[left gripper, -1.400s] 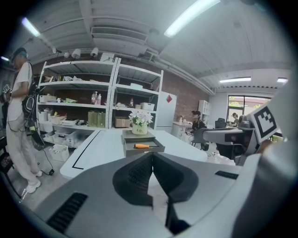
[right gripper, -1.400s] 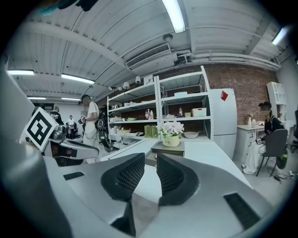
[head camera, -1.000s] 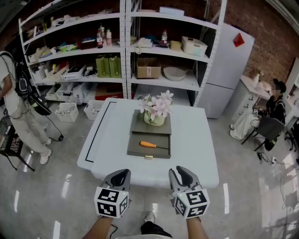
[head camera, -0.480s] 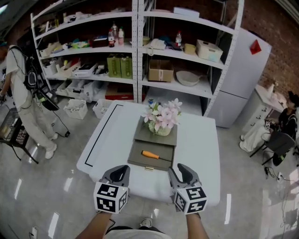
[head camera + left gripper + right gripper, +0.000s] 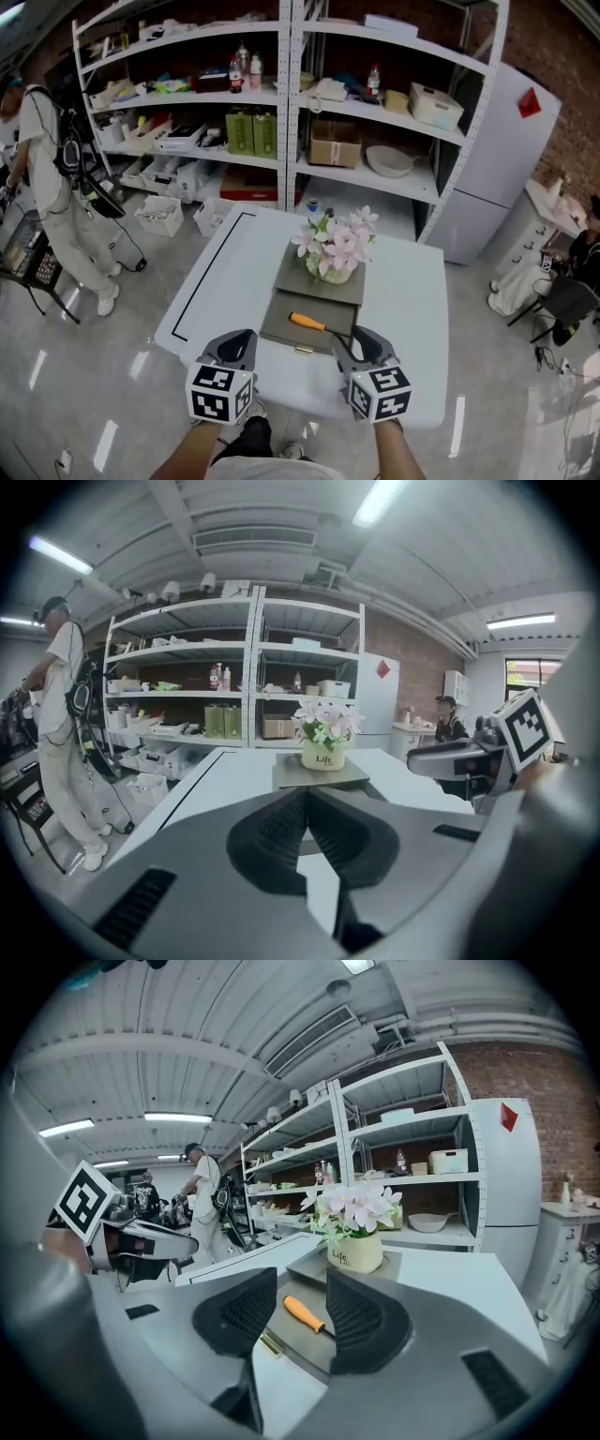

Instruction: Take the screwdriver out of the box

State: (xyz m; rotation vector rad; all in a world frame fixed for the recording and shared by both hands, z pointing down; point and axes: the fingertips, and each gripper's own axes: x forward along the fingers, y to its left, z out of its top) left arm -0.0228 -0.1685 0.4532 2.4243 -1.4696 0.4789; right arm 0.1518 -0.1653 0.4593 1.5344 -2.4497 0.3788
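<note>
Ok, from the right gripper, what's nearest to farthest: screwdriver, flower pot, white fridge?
Right gripper view; the right gripper, jaws just opening, holds nothing.
1. screwdriver, just ahead in the drawer
2. flower pot, behind it atop the box
3. white fridge, far back, right

The fingers (image 5: 267, 832) of the left gripper (image 5: 306, 797) are seen closed tip to tip, with nothing held between them. Straight beyond the tips, a flower pot (image 5: 324, 755) is set on a grey box (image 5: 319, 776) upon the white surface (image 5: 211, 785). Shelving (image 5: 234, 682) is seen farther beyond, and a person (image 5: 67, 733) to the left.
</note>
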